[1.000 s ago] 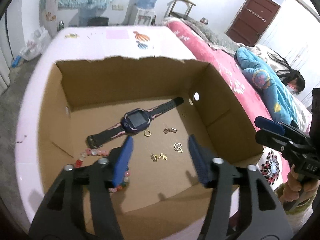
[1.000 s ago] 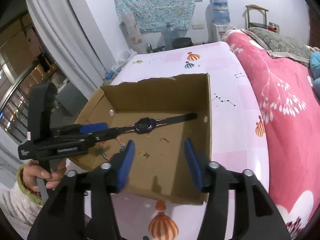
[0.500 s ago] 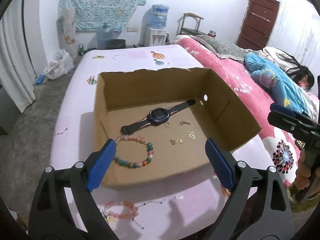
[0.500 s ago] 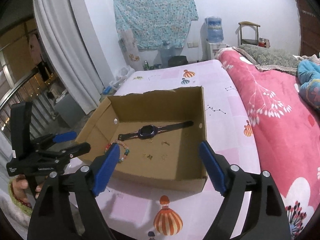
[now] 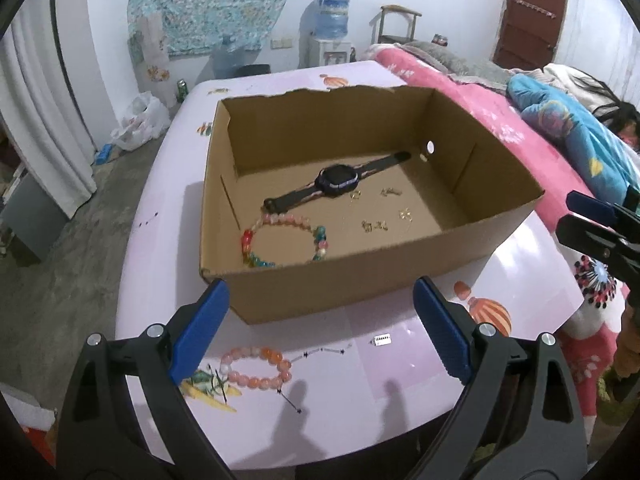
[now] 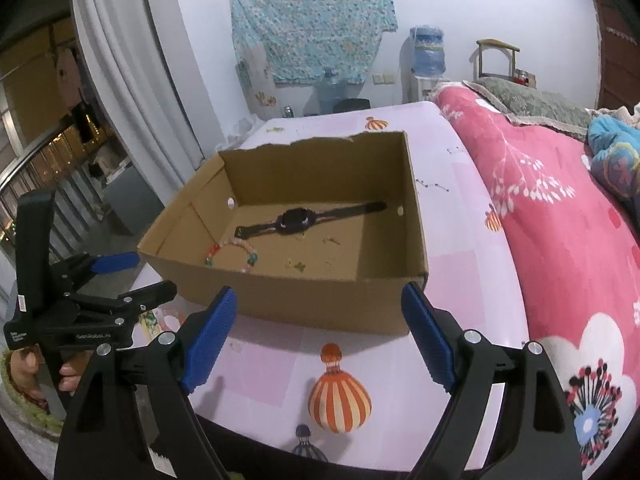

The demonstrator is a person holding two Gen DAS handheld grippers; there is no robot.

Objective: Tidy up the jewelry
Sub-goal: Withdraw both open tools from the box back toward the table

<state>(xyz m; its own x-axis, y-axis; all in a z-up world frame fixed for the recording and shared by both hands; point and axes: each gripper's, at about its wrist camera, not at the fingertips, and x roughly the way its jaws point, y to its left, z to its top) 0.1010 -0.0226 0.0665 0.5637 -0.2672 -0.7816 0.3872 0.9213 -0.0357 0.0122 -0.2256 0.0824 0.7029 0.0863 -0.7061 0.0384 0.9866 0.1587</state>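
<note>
An open cardboard box (image 5: pixel 360 292) stands on the pink table. Inside lie a dark watch (image 5: pixel 336 182), a multicoloured bead bracelet (image 5: pixel 280 220) and several small gold pieces (image 5: pixel 374 225). A pink bead bracelet (image 5: pixel 256 366) lies on the table in front of the box, just right of my left gripper's left finger. My left gripper (image 5: pixel 320 300) hovers open before the box's front wall, holding nothing. My right gripper (image 6: pixel 319 300) is open and empty too, in front of the box (image 6: pixel 320 304) near its right corner. The watch (image 6: pixel 294 220) shows in that view as well.
A small white tag (image 5: pixel 382 339) lies on the table near the pink bracelet. A bed with a pink quilt (image 6: pixel 560 220) runs along the right, and a person in blue (image 5: pixel 580 132) lies on it. The table's near edge is just below both grippers.
Both grippers have drawn back from the box and their jaws have spread much wider. The multicoloured bracelet now lies free on the box floor. The pink bracelet has come into view.
</note>
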